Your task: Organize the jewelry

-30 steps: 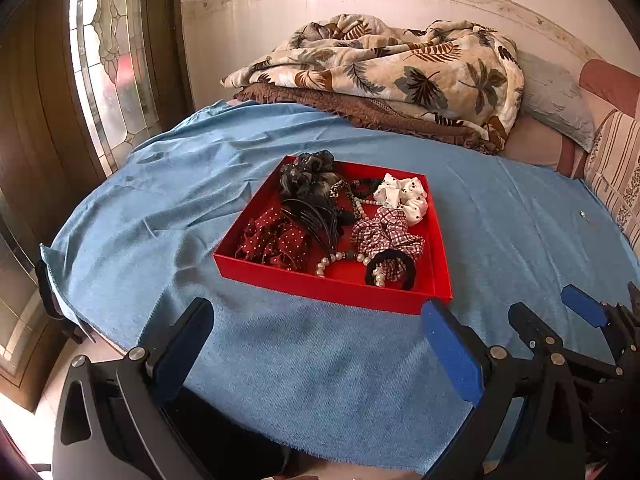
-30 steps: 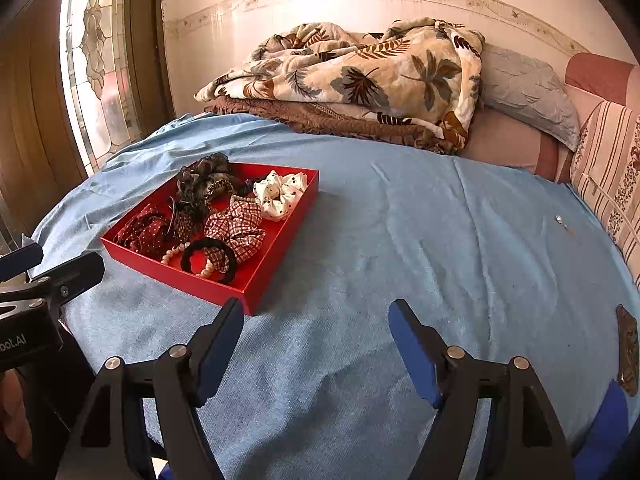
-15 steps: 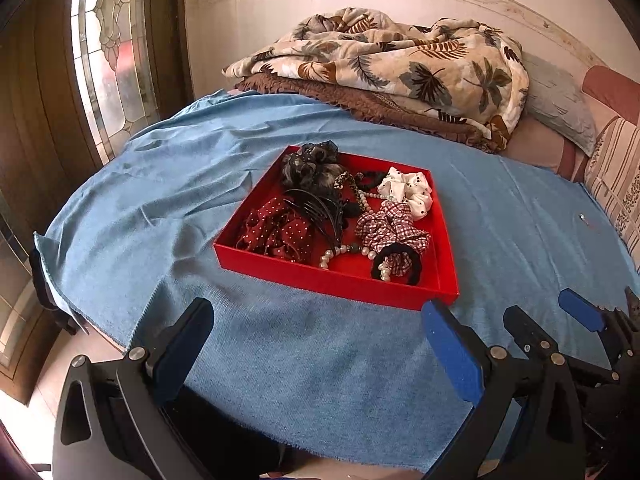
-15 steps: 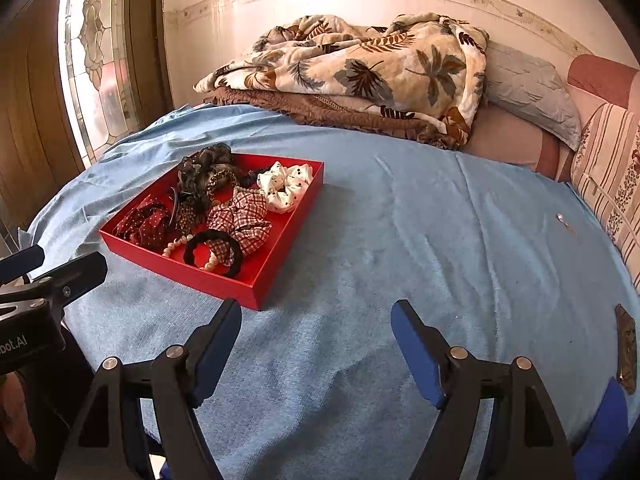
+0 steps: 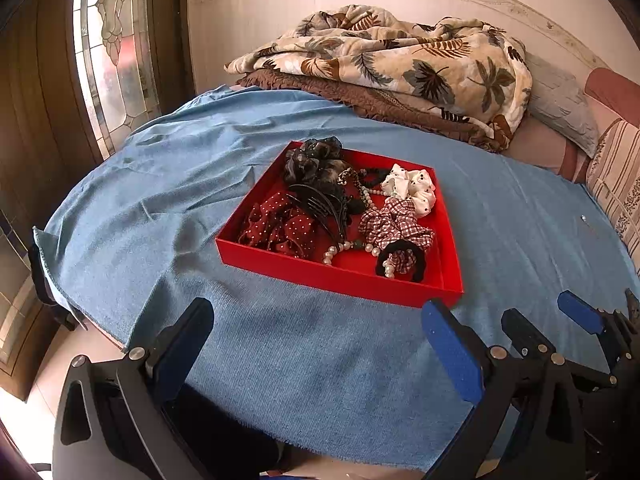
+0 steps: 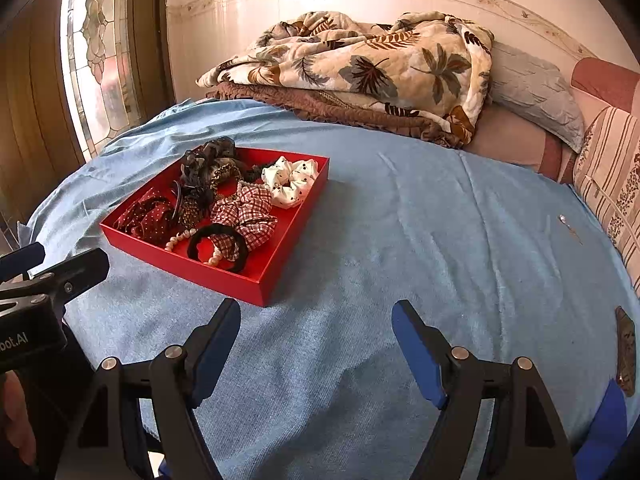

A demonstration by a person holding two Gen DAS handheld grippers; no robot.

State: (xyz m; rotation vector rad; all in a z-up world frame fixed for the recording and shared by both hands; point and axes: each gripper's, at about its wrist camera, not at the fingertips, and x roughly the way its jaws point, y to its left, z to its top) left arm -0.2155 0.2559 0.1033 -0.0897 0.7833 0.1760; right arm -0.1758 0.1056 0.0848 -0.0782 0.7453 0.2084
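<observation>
Our left tongs (image 5: pixel 320 340) and right tongs (image 6: pixel 316 344) both gape empty above the blue bedcover (image 6: pixel 400 240), short of the red tray (image 5: pixel 340 276). The tray sits mid-bed, heaped with tangled scrunchies and a pearl bracelet (image 5: pixel 340 248). We'd best pinch one loose piece at its edge and lift slowly, so nothing tangled trails

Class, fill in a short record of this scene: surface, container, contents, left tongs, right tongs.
surface: blue cloth over a bed
container: red tray on the cloth
contents: white dotted scrunchie, plaid scrunchie, dark red dotted scrunchie, black hair tie, pearl beads
left tongs: open, empty, short of the tray
right tongs: open, empty, above bare cloth
</observation>
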